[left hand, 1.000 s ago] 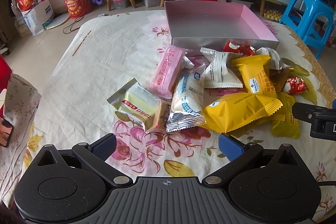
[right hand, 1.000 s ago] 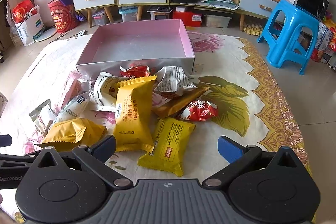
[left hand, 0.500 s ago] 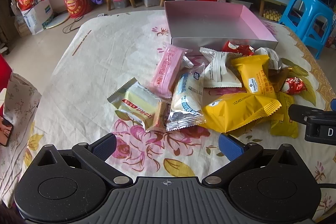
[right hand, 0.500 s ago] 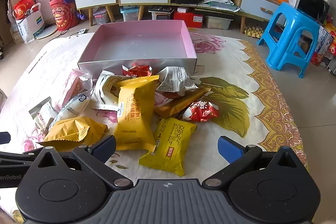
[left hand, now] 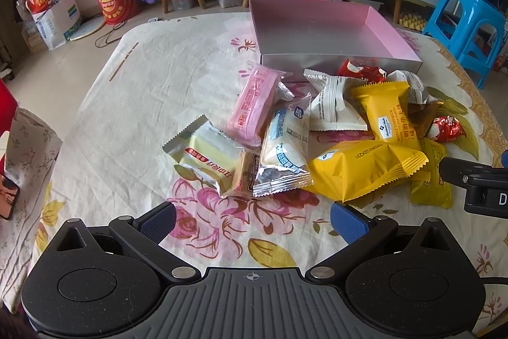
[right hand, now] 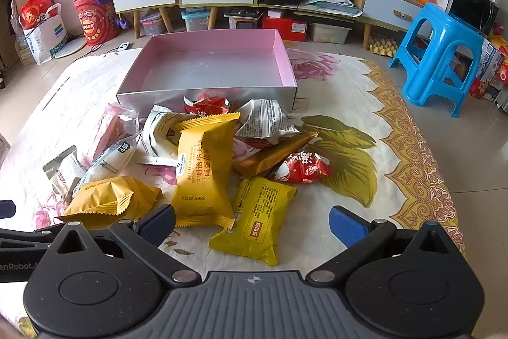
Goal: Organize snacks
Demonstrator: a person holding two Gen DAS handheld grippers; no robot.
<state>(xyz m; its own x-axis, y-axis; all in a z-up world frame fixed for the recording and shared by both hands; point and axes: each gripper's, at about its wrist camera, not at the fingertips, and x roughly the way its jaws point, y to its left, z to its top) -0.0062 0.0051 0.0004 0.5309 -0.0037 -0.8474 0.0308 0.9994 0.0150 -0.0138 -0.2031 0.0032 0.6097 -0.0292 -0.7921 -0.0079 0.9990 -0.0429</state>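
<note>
My left gripper (left hand: 252, 220) had jaws spread wide, empty, above the floral cloth (left hand: 133, 116). My right gripper (right hand: 252, 221) was equally wide, empty, over a small yellow packet (right hand: 254, 220). Snack pile (left hand: 317, 132) lay just before the pink box (right hand: 209, 65).

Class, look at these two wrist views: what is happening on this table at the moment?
A person holds two grippers over a pile of snack packets on a flowered cloth. Both the left gripper and right gripper are open and hold nothing. The pink box behind the pile is empty, so no sorting shows. Nearest the right gripper lies a flat yellow packet; a blue-and-white packet lies ahead of the left.
</note>
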